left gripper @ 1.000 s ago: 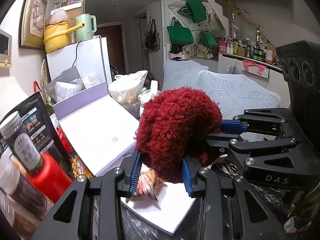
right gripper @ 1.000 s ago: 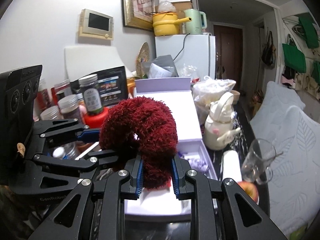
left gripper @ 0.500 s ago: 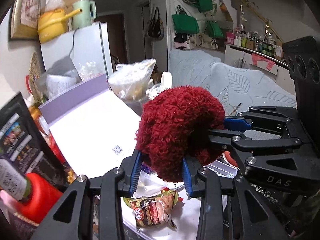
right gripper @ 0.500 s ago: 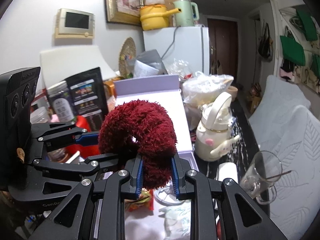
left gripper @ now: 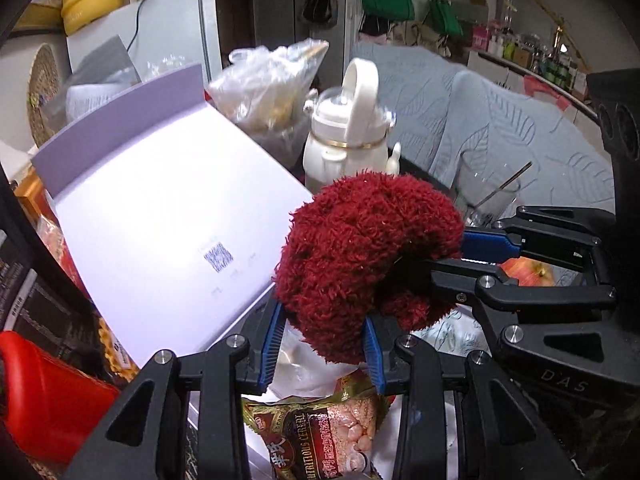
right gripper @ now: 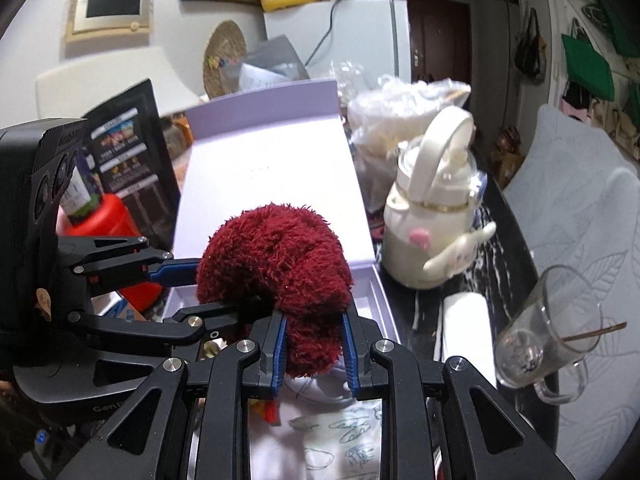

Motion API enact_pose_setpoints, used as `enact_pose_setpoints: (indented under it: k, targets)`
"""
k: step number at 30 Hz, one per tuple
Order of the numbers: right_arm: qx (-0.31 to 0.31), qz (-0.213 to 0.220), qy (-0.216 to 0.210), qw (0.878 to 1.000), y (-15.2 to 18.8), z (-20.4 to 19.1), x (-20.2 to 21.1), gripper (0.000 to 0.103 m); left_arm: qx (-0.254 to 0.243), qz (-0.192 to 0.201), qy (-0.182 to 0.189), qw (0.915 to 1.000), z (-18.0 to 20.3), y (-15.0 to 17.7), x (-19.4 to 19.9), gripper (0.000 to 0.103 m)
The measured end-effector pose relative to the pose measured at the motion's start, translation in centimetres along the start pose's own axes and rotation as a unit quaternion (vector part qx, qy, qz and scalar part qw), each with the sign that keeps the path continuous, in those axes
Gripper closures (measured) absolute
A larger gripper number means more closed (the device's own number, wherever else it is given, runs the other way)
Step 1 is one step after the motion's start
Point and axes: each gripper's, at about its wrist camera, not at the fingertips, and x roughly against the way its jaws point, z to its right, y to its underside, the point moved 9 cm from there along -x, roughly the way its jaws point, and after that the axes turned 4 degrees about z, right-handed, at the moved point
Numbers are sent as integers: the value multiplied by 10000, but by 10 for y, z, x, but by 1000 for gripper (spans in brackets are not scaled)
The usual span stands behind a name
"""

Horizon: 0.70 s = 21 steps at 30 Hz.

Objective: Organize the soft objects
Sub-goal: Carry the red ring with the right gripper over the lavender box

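Lavender and wide, the box lid (left gripper: 160, 208) leans open behind everything, its inner face pale. Next in size, the white kettle (right gripper: 436, 216) stands right of the box, and a glass mug (right gripper: 548, 340) tilts nearer the camera beside a roll of paper (right gripper: 466, 332). Up front, the red fluffy bundle (left gripper: 360, 256) hangs in the air over the open box, curled in an arch. Left gripper (left gripper: 322, 340) is clamped on one end, right gripper (right gripper: 314, 354) clenched on the other. Down below, a cereal packet (left gripper: 320, 436) lies in the box.
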Motion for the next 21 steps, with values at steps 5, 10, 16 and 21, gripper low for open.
enact_pose_setpoints:
  k: [5, 10, 16, 21]
  targets:
    - [-36, -204, 57, 9998, 13, 5, -11, 80, 15, -265, -12, 9996, 2, 11, -14, 67]
    - [-231, -344, -10, 9991, 21, 10, -18, 80, 183, -495, 137, 9985, 2, 19, -26, 67]
    - [-187, -495, 109, 9985, 28, 11, -28, 80, 274, -778, 87, 9966, 1, 29, -39, 67]
    - [-240, -627, 152, 9976, 39, 14, -34, 80, 239, -902, 19, 9956, 3, 37, -48, 67]
